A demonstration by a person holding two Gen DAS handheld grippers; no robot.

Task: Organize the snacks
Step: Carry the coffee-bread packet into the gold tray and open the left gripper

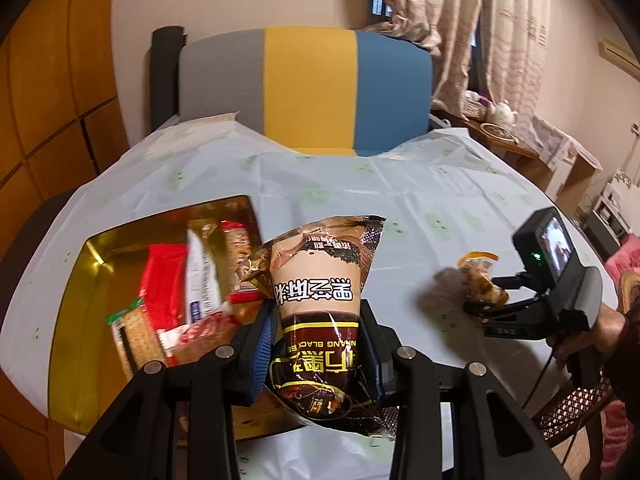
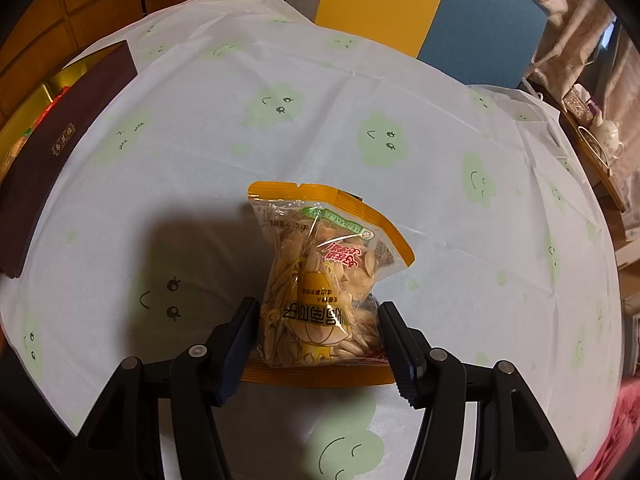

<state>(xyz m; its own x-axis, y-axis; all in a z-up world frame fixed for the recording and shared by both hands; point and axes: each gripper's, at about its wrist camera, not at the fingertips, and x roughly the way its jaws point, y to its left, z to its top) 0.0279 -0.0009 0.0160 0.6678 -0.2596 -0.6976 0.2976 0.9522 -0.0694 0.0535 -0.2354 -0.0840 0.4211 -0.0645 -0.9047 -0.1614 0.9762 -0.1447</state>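
Observation:
My left gripper [image 1: 318, 312] is shut on a brown black-sesame snack packet [image 1: 320, 280] and holds it above the right edge of a gold-lined box [image 1: 76, 280]. The box holds several snack packs, among them a red one [image 1: 162, 276] and a white one [image 1: 202, 276]. My right gripper [image 2: 316, 312] is shut on an orange-edged clear bag of seeds [image 2: 324, 284], held just above the table. It also shows in the left wrist view [image 1: 480, 304] at the right, with the seed bag [image 1: 478, 276] in it.
A round table with a pale cloth printed with green faces [image 2: 360, 100]. The box's dark brown outer wall [image 2: 68, 140] stands at the left. A grey, yellow and blue chair back [image 1: 308, 88] stands behind the table. A side table with a teapot [image 1: 502, 114] is at the right.

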